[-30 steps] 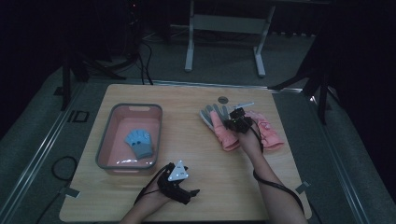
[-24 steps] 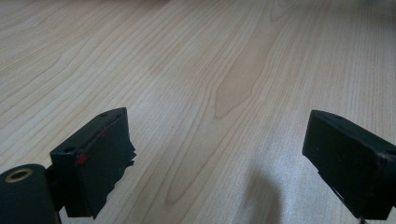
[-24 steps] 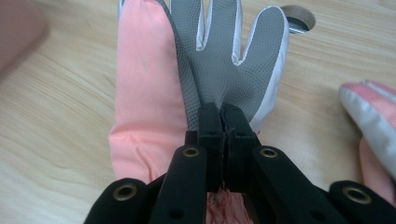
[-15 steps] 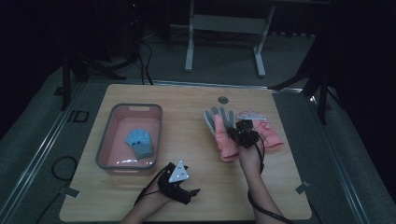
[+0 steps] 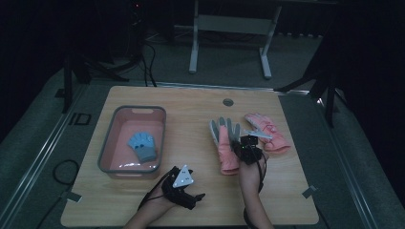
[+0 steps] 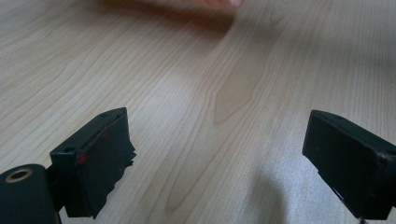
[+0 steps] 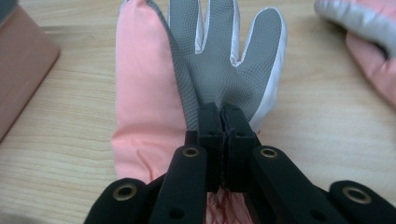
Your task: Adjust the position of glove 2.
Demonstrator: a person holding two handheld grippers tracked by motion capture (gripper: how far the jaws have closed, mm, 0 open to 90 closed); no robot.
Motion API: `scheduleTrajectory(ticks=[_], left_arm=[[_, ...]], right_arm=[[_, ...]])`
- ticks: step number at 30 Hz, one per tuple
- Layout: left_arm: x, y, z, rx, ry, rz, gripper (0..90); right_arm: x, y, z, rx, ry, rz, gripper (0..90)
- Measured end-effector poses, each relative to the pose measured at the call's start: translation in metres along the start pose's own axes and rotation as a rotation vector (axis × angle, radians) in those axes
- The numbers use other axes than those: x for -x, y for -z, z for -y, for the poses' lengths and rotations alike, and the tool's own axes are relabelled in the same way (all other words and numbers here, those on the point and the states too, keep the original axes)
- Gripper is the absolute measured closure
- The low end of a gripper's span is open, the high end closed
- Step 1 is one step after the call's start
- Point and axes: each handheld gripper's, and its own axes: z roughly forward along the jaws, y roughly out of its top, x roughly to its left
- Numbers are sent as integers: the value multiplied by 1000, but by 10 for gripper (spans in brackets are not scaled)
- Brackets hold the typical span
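My right hand-held gripper (image 7: pixel 223 116) is clenched on the pink glove (image 7: pixel 154 93), jaws pinched tight on the fabric at the grey palm, near the cuff end. In the high view that same hand-held gripper (image 5: pixel 244 143) sits over the glove's lower right edge, w/ the glove (image 5: pixel 224 143) lying flat on the counter (image 5: pixel 191 105), fingers pointing away from me, grey palm side up. Just right of it is the 2nd pink glove (image 5: pixel 267 131), angled, close beside the first; can't tell if they touch. In the right gripper view its grey-and-pink edge (image 7: pixel 359 28) is at top right.

My left hand-held gripper (image 5: pixel 184 188) is released, jaws wide apart over bare wood, nothing btwn them, near the counter's front edge, grey plate on top. Left of center is the pink bin (image 5: pixel 114 138) w/ a blue glove (image 5: pixel 142 145) lying inside it. A corner of the bin (image 7: pixel 23 56) also shows in the right gripper view.
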Motion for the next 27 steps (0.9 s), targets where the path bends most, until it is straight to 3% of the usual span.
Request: scheduleTrajectory(ticks=[4,7,12,13,18,19,21,23,27], left_arm=[[0,0,0,2,0,3,81],[0,0,0,0,-1,3,81],[0,0,0,-1,0,6,81],[0,0,0,-1,-2,5,81],[0,0,1,-5,-2,6,81],[0,0,1,-4,-2,6,81],[0,0,1,-2,0,7,81],[0,0,1,-3,-3,7,81],[0,0,1,-2,-1,9,81]], right_arm=[[-1,-10,5,-23,-3,31,863],[1,-24,13,-61,-7,31,784],[4,-17,9,-47,-16,-8,659],[7,-15,7,-55,-7,-33,649],[19,-1,1,-37,19,-64,639],[22,2,0,-27,39,-94,640],[25,7,-4,-27,86,-90,641],[30,11,-8,-26,119,-117,642],[52,24,-18,-8,178,-133,650]])
